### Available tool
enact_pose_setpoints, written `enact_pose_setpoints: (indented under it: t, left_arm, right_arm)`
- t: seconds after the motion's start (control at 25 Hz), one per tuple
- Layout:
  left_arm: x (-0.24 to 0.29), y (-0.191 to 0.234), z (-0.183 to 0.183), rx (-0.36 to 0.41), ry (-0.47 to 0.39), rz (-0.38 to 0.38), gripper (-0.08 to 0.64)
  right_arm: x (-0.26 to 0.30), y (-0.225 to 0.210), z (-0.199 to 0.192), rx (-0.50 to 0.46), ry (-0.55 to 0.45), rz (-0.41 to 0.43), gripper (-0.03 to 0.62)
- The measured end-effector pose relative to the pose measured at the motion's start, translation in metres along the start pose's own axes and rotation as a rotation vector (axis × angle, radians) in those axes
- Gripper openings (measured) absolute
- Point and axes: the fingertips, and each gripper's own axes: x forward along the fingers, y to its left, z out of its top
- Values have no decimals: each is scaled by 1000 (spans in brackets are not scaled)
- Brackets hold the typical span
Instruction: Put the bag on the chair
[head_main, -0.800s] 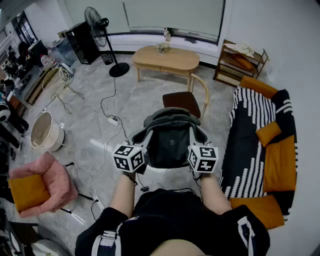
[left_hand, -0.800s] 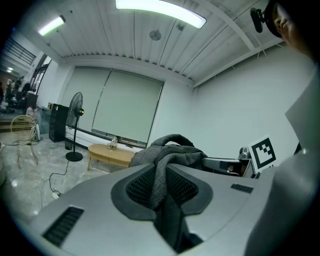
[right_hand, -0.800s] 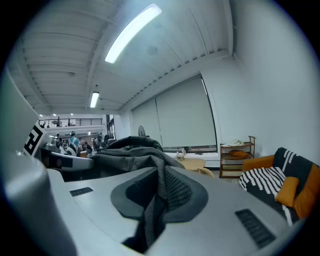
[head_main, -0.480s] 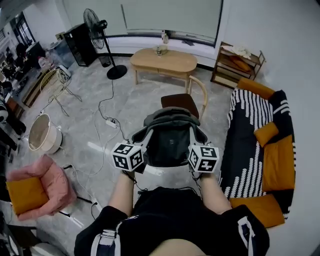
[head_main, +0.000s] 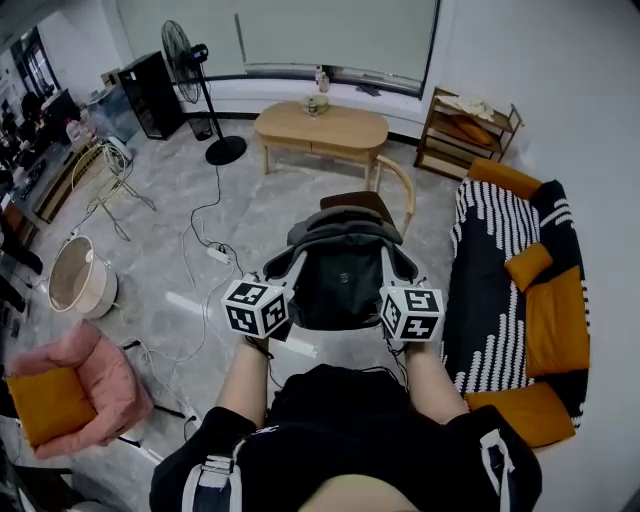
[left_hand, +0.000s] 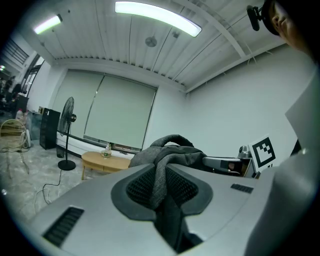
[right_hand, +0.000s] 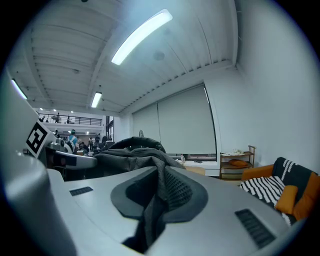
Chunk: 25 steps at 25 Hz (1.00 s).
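Observation:
A dark grey backpack (head_main: 338, 272) hangs in the air between both grippers, in front of my body. My left gripper (head_main: 283, 268) is shut on fabric at the bag's left side, and my right gripper (head_main: 398, 268) is shut on its right side. In the left gripper view the jaws (left_hand: 160, 192) pinch a fold of the bag (left_hand: 170, 150). In the right gripper view the jaws (right_hand: 157, 192) likewise clamp a fold of the bag (right_hand: 132, 152). A wooden chair (head_main: 404, 185) with a brown seat stands just beyond the bag, which hides most of the seat.
A sofa (head_main: 500, 270) with a striped throw and orange cushions runs along the right. A wooden coffee table (head_main: 320, 128) and a standing fan (head_main: 195, 60) stand farther back. Cables (head_main: 205, 250) trail over the floor at left, near a white basket (head_main: 75, 280) and a pink armchair (head_main: 70, 375).
I have carried the bag forward, still held by both grippers. The chair is now closer, and the bag covers more of its seat.

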Motion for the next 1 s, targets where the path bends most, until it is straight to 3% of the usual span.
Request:
enact_pose_setpoints:
  t: [0.56, 0.84, 1.0]
  left_arm:
    - [-21, 84, 17, 20, -57, -59, 80]
    - [13, 110, 17, 18, -8, -54, 80]
    - [44, 132, 18, -34, 7, -53, 80]
  right_arm:
    - [49, 69, -8, -4, 4, -45, 56]
    - [92, 55, -8, 39, -8, -15, 55]
    - [133, 42, -6, 41, -10, 3, 55]
